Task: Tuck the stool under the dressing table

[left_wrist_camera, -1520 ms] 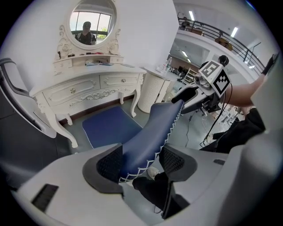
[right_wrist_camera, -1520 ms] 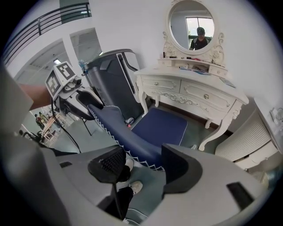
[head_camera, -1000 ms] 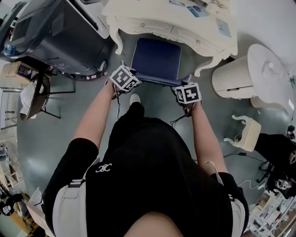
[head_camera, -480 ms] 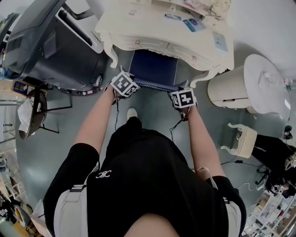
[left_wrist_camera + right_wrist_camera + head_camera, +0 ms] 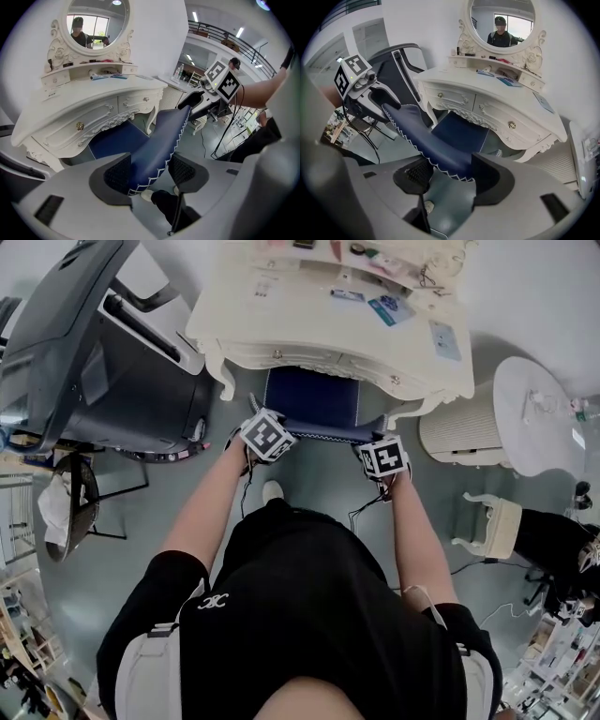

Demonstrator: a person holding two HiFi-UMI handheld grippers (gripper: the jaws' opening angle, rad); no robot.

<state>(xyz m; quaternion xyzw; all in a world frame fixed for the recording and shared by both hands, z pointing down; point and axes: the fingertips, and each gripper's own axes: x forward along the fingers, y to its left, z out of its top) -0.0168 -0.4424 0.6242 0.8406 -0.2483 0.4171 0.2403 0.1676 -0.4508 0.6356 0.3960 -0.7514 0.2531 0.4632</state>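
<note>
The stool (image 5: 314, 401) has a dark blue padded seat with white zigzag stitching along its edge. It stands partly under the cream carved dressing table (image 5: 328, 320), its near edge sticking out. My left gripper (image 5: 261, 427) is shut on the seat's near left corner; the blue seat edge (image 5: 157, 150) runs between its pads. My right gripper (image 5: 375, 444) is shut on the near right corner, with the seat edge (image 5: 440, 157) pinched between its pads. The table's drawers (image 5: 487, 112) and round mirror (image 5: 502, 21) face me.
A dark treadmill (image 5: 103, 352) stands left of the table. A white ribbed cylinder with a round top (image 5: 497, 409) sits at the right, and a small cream stool (image 5: 497, 521) lies nearer. A black chair (image 5: 75, 484) is at the left. Cables trail on the grey floor.
The stool has slid further under the dressing table, with less of the seat showing. Both grippers stayed shut on its near corners and moved forward with it.
</note>
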